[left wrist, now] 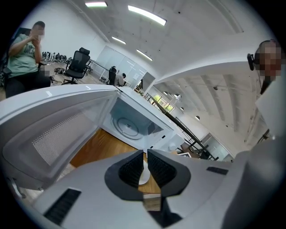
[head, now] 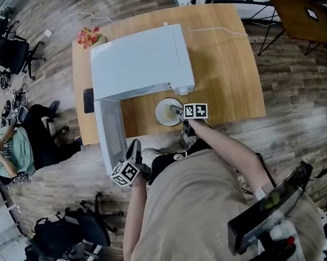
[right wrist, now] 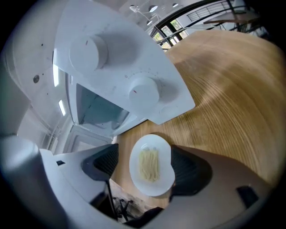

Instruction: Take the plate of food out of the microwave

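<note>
My right gripper [right wrist: 147,166] is released, jaws wide, with the plate [right wrist: 151,154] lying on the table [right wrist: 223,89] between them, out of the microwave [right wrist: 116,67]. If I back off crooked, a pad could catch its rim and drag it off the near edge. My left gripper [left wrist: 145,154] is clenched, empty.

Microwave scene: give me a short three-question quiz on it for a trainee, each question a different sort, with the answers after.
1. True or false: the plate of noodles sits on the wooden table, outside the microwave.
2. Pick one: the microwave door is A) swung open, B) shut, C) taken off.
3. Short answer: which has its jaws together, the left gripper or the right gripper?

Key: 1 true. 2 A. 3 the left gripper; the right gripper's jaws stand apart on either side of the plate.
</note>
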The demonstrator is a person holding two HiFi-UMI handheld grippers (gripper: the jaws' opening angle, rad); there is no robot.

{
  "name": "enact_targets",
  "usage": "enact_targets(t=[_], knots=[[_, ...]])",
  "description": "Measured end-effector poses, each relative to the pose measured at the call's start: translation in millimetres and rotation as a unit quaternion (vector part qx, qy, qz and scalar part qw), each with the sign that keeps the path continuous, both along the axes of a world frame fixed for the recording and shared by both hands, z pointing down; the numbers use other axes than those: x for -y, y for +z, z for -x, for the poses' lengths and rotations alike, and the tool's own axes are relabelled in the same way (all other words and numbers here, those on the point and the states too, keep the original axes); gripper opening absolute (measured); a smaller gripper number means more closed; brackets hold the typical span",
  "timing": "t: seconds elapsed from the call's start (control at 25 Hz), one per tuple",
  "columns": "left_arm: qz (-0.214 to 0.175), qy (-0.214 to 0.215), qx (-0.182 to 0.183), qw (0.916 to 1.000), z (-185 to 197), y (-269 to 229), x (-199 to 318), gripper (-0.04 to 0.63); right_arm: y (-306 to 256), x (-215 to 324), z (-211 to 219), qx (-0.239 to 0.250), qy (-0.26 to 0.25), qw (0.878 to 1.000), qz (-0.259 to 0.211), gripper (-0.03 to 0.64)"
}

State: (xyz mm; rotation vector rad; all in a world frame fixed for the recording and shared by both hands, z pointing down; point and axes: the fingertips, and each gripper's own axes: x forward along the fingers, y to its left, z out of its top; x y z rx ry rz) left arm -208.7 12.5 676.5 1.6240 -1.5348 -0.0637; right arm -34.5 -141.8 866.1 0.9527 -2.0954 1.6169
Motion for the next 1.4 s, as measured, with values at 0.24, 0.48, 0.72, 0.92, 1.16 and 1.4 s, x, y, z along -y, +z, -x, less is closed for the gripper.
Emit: enact_targets(t=[0.24,0.48,0.72,0.92,1.16,1.4], knots=[[-0.003,0.027,-0.010,0.9996,-9.6,-7.2,9.6,0.027,-70.8,-7.2,-4.1,0.133,0.022,0.991,-0.007,0.347],[-0.035,0.076,-0.028,0.9961,-26.2,-22.4,38.5,0.026,-128.2,-4.8,-54.8,0.141,0.064,0.986,-0.064,0.331],[-0.095,0.147,-0.031,0.9840,-44.8,-68.4,37.8,0.027,-214.8,-12.0,-104.7,0.069,0.119,0.973,-0.187,0.298],[-0.146,0.174,-0.014,0.9737,-34.2,-114.2,21.6,0.027,-296.4,-41.2,-111.8,-0.017,0.116,0.941,-0.316,0.263],[-0.209,0.153,-0.001,0.9658,7.4,-165.8,-10.3,0.026,-365.8,-82.0,-108.4,-0.175,0.113,0.872,-0.442,0.263],[-0.220,0.154,-0.019,0.9631,33.5,-168.2,-43.8,0.026,-425.8,-148.9,-92.5,-0.212,0.107,0.832,-0.502,0.262]])
